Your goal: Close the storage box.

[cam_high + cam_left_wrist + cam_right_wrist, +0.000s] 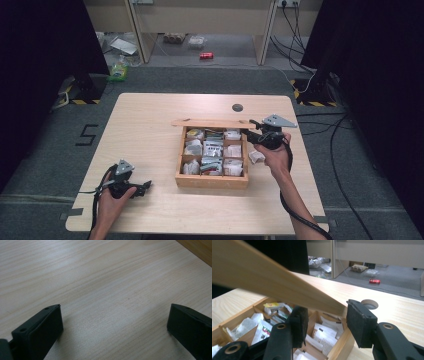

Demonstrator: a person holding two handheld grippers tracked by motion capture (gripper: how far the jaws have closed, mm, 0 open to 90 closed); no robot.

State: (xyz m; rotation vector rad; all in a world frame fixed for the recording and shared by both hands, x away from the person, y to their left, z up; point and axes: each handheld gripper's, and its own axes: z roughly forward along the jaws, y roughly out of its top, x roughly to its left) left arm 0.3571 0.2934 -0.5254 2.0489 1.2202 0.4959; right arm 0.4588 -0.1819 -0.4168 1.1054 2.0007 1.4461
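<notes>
A wooden compartment box (pixel 212 180) packed with tea packets (pixel 213 148) sits right of centre on the light wood table (pixel 145 125), its hinged lid (pixel 212 122) raised at the far side. The right gripper (pixel 325 323) is at the lid's right corner, jaws parted astride the edge without clamping it. The left gripper (pixel 113 320) rests wide open over bare tabletop, well left of the box.

lid (pixel 262 277) cut off at frame edge, packet labels (pixel 213 148) too small to read
</notes>
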